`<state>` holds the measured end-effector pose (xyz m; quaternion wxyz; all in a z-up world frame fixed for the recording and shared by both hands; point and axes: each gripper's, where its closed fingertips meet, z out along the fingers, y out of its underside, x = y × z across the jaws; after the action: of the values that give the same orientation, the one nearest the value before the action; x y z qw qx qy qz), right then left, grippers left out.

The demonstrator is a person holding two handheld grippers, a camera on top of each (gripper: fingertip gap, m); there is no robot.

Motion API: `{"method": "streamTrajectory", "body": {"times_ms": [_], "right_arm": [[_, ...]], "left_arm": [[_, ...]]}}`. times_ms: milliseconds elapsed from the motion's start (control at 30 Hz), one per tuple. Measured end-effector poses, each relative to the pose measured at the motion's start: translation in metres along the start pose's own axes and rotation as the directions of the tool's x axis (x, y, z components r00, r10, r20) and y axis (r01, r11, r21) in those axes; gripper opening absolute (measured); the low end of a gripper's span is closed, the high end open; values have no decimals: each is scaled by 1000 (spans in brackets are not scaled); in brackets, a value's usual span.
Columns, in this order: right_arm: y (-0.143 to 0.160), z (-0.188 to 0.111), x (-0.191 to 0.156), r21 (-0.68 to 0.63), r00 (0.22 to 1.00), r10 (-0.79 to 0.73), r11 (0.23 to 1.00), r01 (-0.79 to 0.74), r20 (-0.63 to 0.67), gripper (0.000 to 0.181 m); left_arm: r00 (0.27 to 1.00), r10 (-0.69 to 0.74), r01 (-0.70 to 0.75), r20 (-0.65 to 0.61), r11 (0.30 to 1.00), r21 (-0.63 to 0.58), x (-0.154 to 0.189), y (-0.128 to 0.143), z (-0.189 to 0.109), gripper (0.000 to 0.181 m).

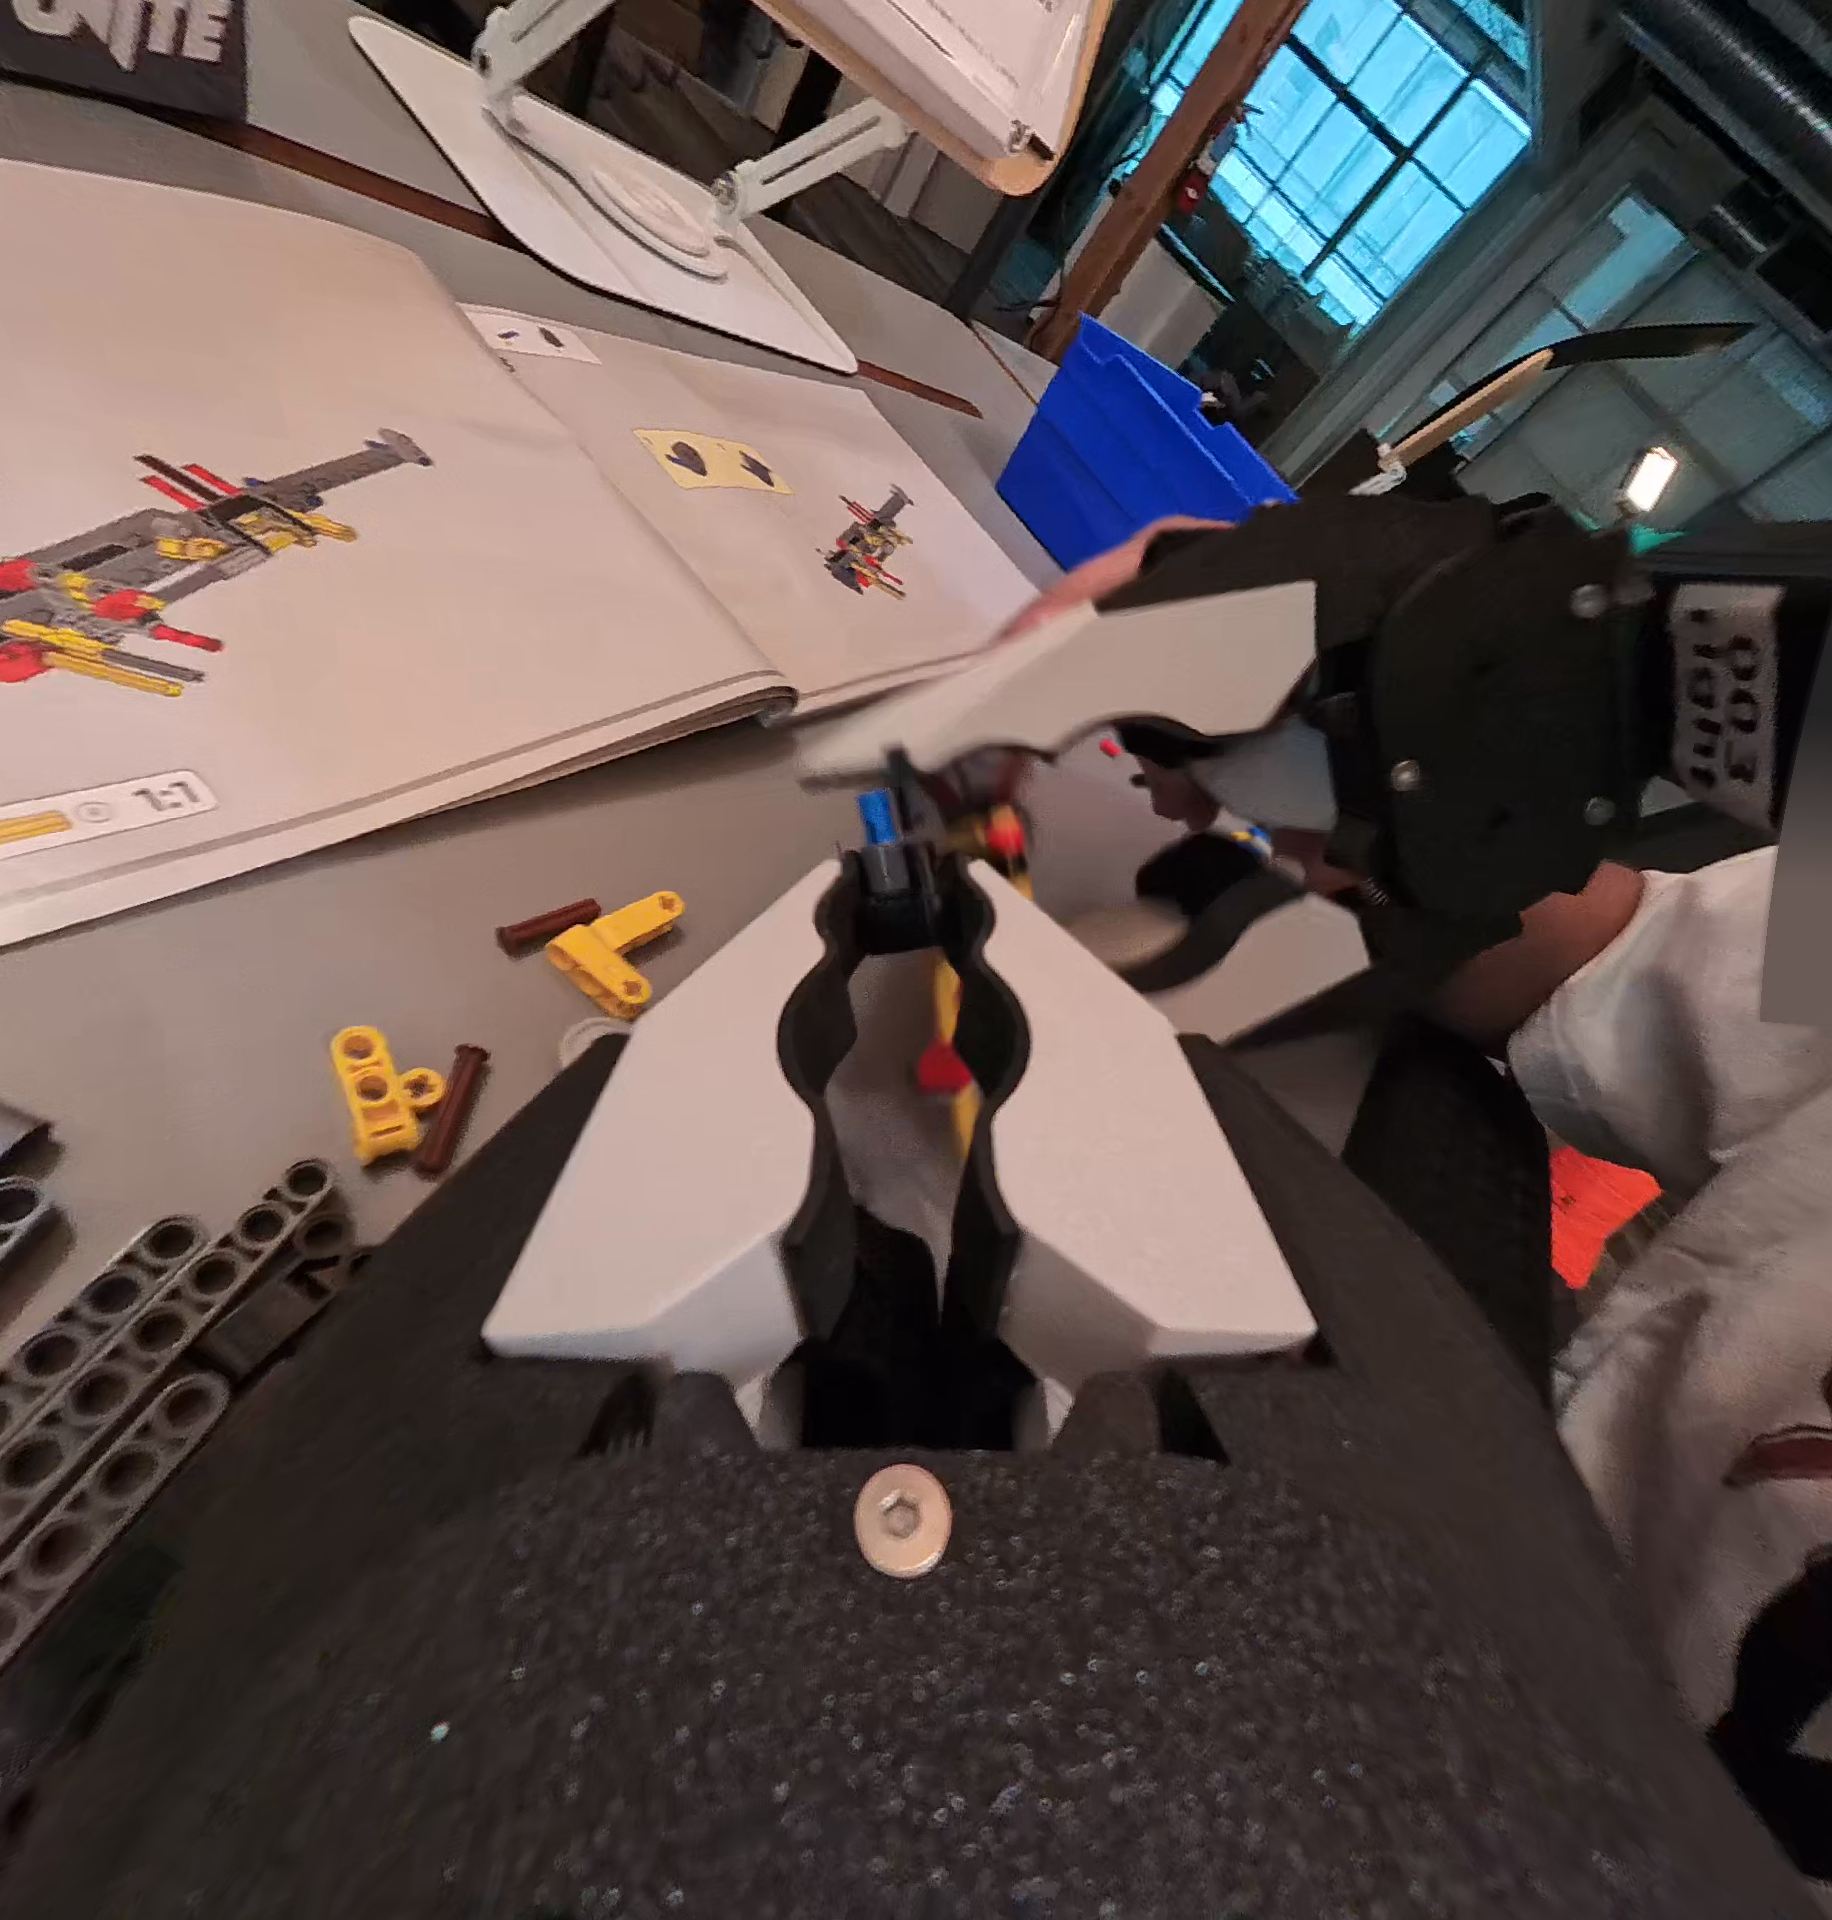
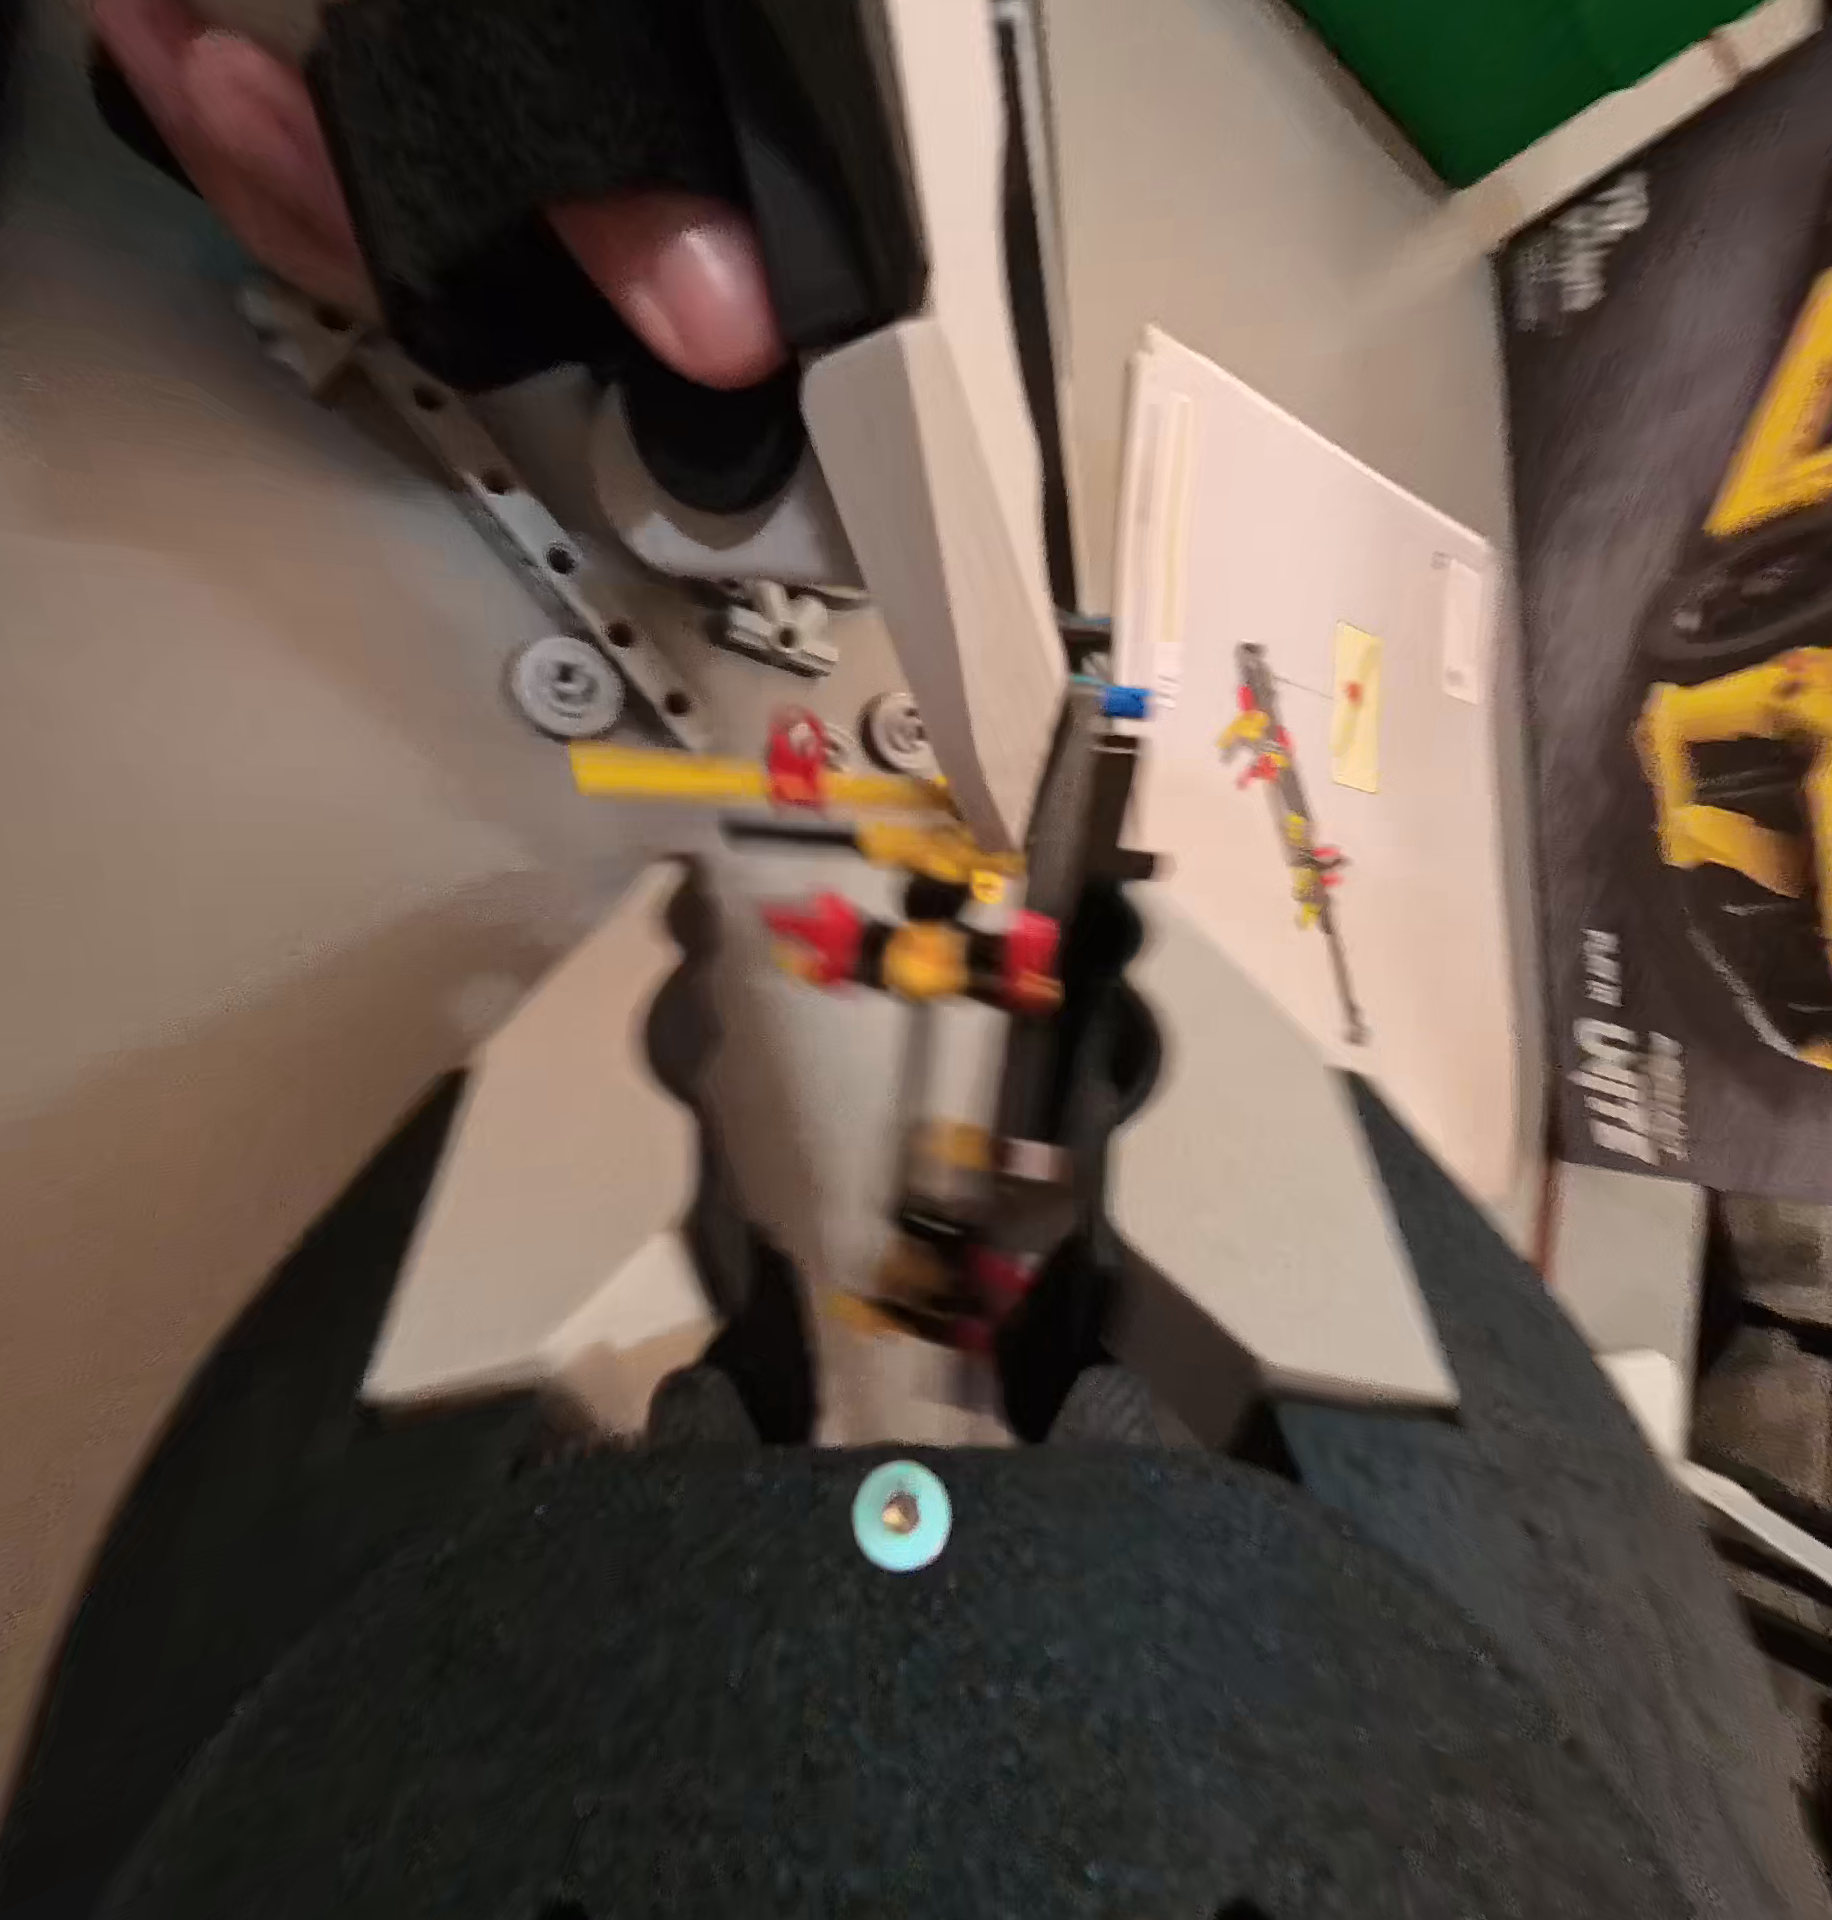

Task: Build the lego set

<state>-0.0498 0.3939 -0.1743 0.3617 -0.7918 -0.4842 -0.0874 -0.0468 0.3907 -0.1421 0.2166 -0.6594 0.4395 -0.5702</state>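
A partly built Lego assembly [image 2: 933, 956], a dark beam with yellow and red parts on cross axles, hangs between both grippers above the grey table [image 1: 268, 977]. My left gripper [image 1: 896, 883] is shut on the dark end of the assembly, just below a blue pin [image 1: 873, 810]. The assembly's yellow and red parts [image 1: 948, 1023] show through the gap behind the tips. My right gripper [image 2: 912, 904] has its jaws wide apart around the assembly. The dark beam lies against its right finger and the left finger stands clear. The view is blurred. One finger [image 1: 1099, 665] of the right gripper reaches in from the right.
An open instruction booklet [image 1: 372, 520] lies at the left, also in the right wrist view [image 2: 1286, 623]. Loose yellow connectors [image 1: 611, 940], brown pins [image 1: 548, 923] and grey beams [image 1: 112, 1351] lie nearby. A blue bin [image 1: 1120, 457], the set's box [image 2: 1722, 623] and grey round parts [image 2: 564, 686] surround the area. Left and right tips are no more than a few centimetres apart.
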Motion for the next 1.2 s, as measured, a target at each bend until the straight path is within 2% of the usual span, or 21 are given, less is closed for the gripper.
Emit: {"method": "streamTrajectory", "body": {"times_ms": [33, 133, 267, 367, 433, 567, 633, 767, 800, 1000, 1067, 1200], "right_arm": [[-2, -2, 4, 23, 999, -18, 1000, 19, -31, 63], [-6, -7, 7, 67, 994, -57, 996, 63, -90, 63], [1, -4, 0, 54, 996, -51, 997, 56, -77, 64], [1, -11, -14, 35, 992, 102, 994, -104, 69, 81], [-5, -15, -20, 21, 969, 223, 974, -226, 105, 98], [-2, -6, -24, -27, 975, 215, 976, -217, -55, 110], [-6, 0, -23, -16, 958, 271, 962, -273, -92, 118], [0, 8, -17, -80, 950, 256, 959, -273, -180, 116], [3, 8, -14, -100, 952, 227, 963, -251, -206, 110], [-3, 2, -16, -60, 954, 258, 961, -269, -156, 105], [0, 0, -12, -58, 951, 256, 961, -269, -176, 105], [-3, -3, -11, -39, 953, 237, 968, -248, -190, 105]], "left_arm": [[1000, 0, 0, 1, 1000, 8, -1, -1, -1, 10], [998, -22, 24, -60, 999, 45, 5, -8, -4, 11], [999, 12, -12, -30, 1000, -10, 1, 3, -1, 10], [998, 55, -56, -23, 998, -43, 5, 7, 3, 10], [997, 77, -78, -17, 996, -48, 6, 6, 4, 11], [999, 31, -33, -23, 998, -61, 5, 8, 4, 11], [1000, 14, -15, -20, 998, -62, 4, 7, 4, 10], [998, -42, 39, -45, 997, -72, 7, 9, 6, 11], [997, -55, 51, -50, 996, -70, 8, 9, 6, 11], [997, -9, 6, -74, 999, -40, 13, 5, 3, 14], [991, -35, 31, -129, 999, -33, 21, 5, 3, 26], [991, -34, 35, -127, 999, 0, 20, 0, 1, 13]]}}
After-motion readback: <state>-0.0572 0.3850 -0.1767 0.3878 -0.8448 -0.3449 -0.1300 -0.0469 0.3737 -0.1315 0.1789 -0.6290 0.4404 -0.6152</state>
